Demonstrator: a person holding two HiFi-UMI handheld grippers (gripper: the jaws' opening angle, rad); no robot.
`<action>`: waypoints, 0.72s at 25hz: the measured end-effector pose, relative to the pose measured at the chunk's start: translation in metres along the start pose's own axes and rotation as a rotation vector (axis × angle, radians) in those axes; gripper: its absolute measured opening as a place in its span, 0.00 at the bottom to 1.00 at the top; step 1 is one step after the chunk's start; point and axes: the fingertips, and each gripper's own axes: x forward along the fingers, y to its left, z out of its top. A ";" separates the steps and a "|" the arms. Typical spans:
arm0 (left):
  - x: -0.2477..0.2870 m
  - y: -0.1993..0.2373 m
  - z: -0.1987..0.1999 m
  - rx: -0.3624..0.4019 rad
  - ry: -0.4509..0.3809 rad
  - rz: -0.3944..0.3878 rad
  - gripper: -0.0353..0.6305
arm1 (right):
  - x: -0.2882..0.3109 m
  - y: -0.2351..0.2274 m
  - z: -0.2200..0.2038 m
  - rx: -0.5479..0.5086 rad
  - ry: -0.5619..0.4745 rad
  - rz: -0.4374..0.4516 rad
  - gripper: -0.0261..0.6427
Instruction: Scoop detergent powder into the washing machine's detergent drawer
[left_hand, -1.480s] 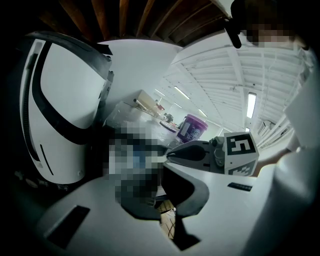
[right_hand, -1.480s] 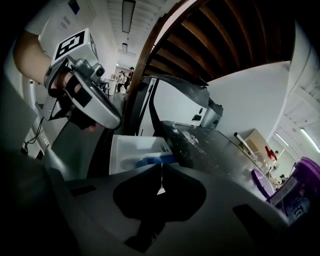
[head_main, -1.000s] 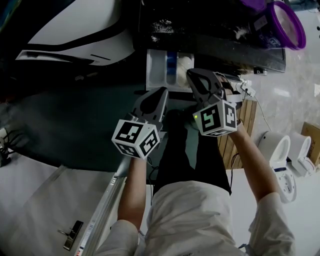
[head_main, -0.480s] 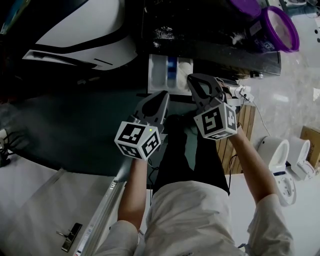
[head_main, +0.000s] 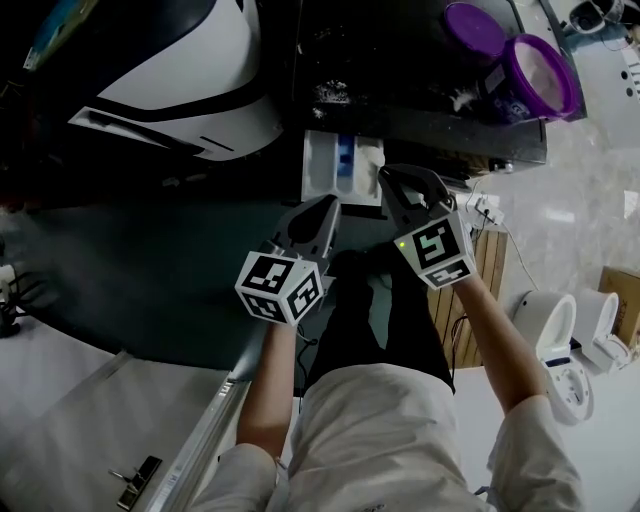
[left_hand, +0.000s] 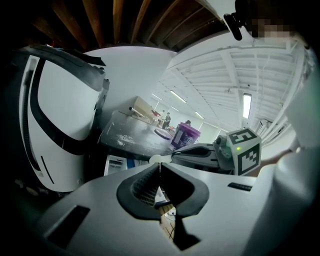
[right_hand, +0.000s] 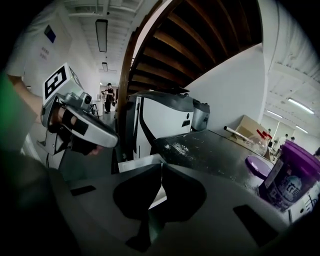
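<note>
Your left gripper (head_main: 328, 205) and right gripper (head_main: 390, 178) hover with jaws together and empty, just short of the open detergent drawer (head_main: 320, 165). Far right on the worktop (head_main: 400, 65), the purple tub (head_main: 540, 75) stands lidless. Its powder is likely loose and quick to spill, and no scoop shows to grip.

There are two claws, left claw (head_main: 328, 208) and right claw (head_main: 392, 182), one washing machine (head_main: 190, 80), one detergent drawer (head_main: 343, 165), one purple tub (head_main: 540, 75) and one lid (head_main: 473, 22).

Bright strip lights (left_hand: 246, 105) line a white ceiling (left_hand: 215, 75) beside dark wooden beams (right_hand: 200, 35), while a pale polished floor (head_main: 600, 170) lies to the right
</note>
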 end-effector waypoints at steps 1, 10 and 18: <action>-0.002 -0.001 0.002 0.002 -0.002 0.000 0.09 | -0.002 0.000 0.001 0.019 -0.003 0.002 0.05; -0.012 -0.007 0.012 0.011 -0.018 0.000 0.09 | -0.015 -0.010 0.007 0.235 -0.038 -0.006 0.05; -0.020 -0.015 0.021 0.025 -0.032 -0.006 0.09 | -0.029 -0.019 0.004 0.474 -0.088 -0.010 0.05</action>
